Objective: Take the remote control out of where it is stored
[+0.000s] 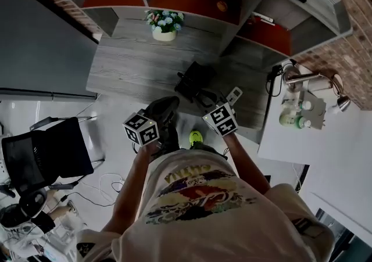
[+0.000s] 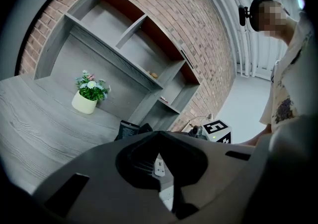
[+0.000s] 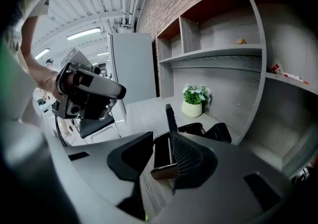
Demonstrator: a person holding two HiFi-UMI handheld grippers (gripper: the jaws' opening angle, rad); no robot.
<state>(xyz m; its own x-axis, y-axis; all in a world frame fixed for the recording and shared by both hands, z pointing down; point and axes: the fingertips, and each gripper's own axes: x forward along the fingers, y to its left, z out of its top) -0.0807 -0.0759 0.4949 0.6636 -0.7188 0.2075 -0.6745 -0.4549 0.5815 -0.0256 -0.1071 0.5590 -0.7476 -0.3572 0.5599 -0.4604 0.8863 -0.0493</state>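
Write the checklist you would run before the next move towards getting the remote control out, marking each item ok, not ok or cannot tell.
1. Remote control located: cannot tell; no view shows it plainly.
2. Black case on the desk, ahead of both tools: ok.
3. Left tool free: ok; jaws together, no load seen.
4. Right tool free: cannot tell; a dark block sits between its parted jaws.
5. Flower pot clear of the case: ok; it stands apart, further back.
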